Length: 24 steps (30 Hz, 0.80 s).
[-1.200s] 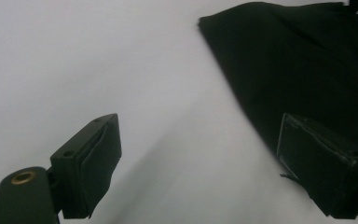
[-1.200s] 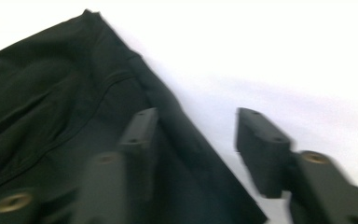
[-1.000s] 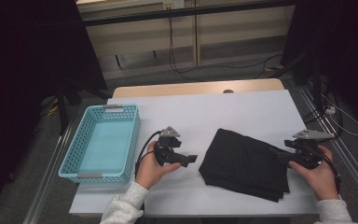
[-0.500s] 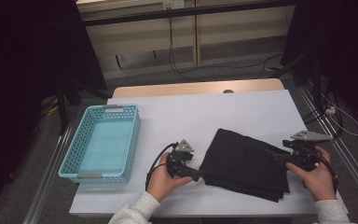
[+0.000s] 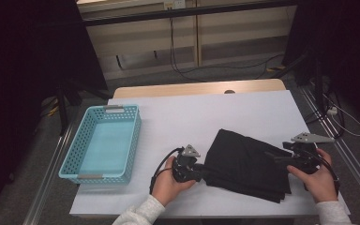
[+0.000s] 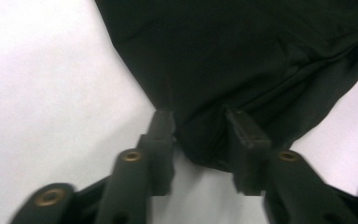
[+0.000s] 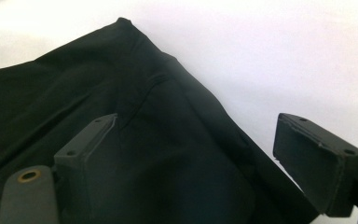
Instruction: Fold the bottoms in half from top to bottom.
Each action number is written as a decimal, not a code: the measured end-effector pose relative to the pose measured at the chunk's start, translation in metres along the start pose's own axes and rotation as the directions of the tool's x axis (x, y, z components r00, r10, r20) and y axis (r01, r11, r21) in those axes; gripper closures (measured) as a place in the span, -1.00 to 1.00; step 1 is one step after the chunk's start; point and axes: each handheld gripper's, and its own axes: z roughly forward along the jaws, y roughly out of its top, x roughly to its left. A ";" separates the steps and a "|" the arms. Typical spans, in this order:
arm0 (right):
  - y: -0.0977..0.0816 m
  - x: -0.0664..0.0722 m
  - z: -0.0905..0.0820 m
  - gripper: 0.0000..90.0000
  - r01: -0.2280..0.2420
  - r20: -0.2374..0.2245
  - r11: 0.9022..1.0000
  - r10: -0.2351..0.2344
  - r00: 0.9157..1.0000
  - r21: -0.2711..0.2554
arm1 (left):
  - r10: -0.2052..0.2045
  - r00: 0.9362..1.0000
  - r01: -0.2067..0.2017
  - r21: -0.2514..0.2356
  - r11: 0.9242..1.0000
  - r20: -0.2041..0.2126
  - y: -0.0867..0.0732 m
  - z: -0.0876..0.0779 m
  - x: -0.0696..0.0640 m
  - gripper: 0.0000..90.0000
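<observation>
Left gripper (image 5: 200,172) now slid rightward, jaws just closed onto folded black cloth (image 5: 248,164); right gripper (image 5: 274,158) jaws apart over cloth; perforated turquoise plastic basket (image 5: 85,143) holding nothing.

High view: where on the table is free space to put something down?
Free: the white strip between the blue basket and the black cloth, and the far half of the table beyond both. Crowded: the near right, where cloth, left gripper and right gripper meet.
</observation>
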 end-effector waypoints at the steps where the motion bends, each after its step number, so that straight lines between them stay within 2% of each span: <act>1: 0.000 0.000 0.000 -0.67 -0.002 -0.001 1.000 0.002 1.000 0.000 | -0.001 1.000 0.001 0.001 1.000 -0.001 0.000 0.000 0.001 0.51; 3: 0.000 0.001 0.000 -0.67 -0.003 -0.003 1.000 0.003 1.000 -0.001 | -0.007 1.000 0.007 0.005 1.000 -0.002 0.000 0.000 0.001 0.58; 5: 0.000 0.001 0.000 -0.67 -0.001 -0.011 1.000 0.001 1.000 0.003 | -0.041 0.999 0.041 0.004 0.999 0.009 0.001 0.000 0.003 0.66; 9: 0.000 0.001 -0.001 -0.67 0.003 -0.013 1.000 -0.003 1.000 0.002 | -0.053 0.998 0.053 0.014 0.999 0.018 0.002 0.000 0.005 0.77; 11: 0.000 0.000 -0.002 -0.67 0.007 -0.016 1.000 -0.007 1.000 -0.003 | -0.058 0.998 0.057 0.022 0.998 0.018 0.003 -0.001 0.004 0.81; 16: -0.001 -0.002 -0.003 -0.67 0.004 -0.014 1.000 -0.004 1.000 0.000 | -0.102 0.994 0.100 0.038 0.994 0.035 0.006 -0.002 0.010 0.85; 21: 0.000 -0.001 -0.004 -0.67 0.007 -0.005 1.000 -0.007 1.000 -0.007 | -0.107 0.994 0.106 0.011 0.994 0.030 0.011 -0.010 0.021 0.85; 24: -0.001 -0.001 -0.004 -0.67 0.005 0.002 1.000 -0.005 1.000 -0.008 | -0.093 0.996 0.093 0.002 0.996 0.008 0.013 -0.015 0.032 0.85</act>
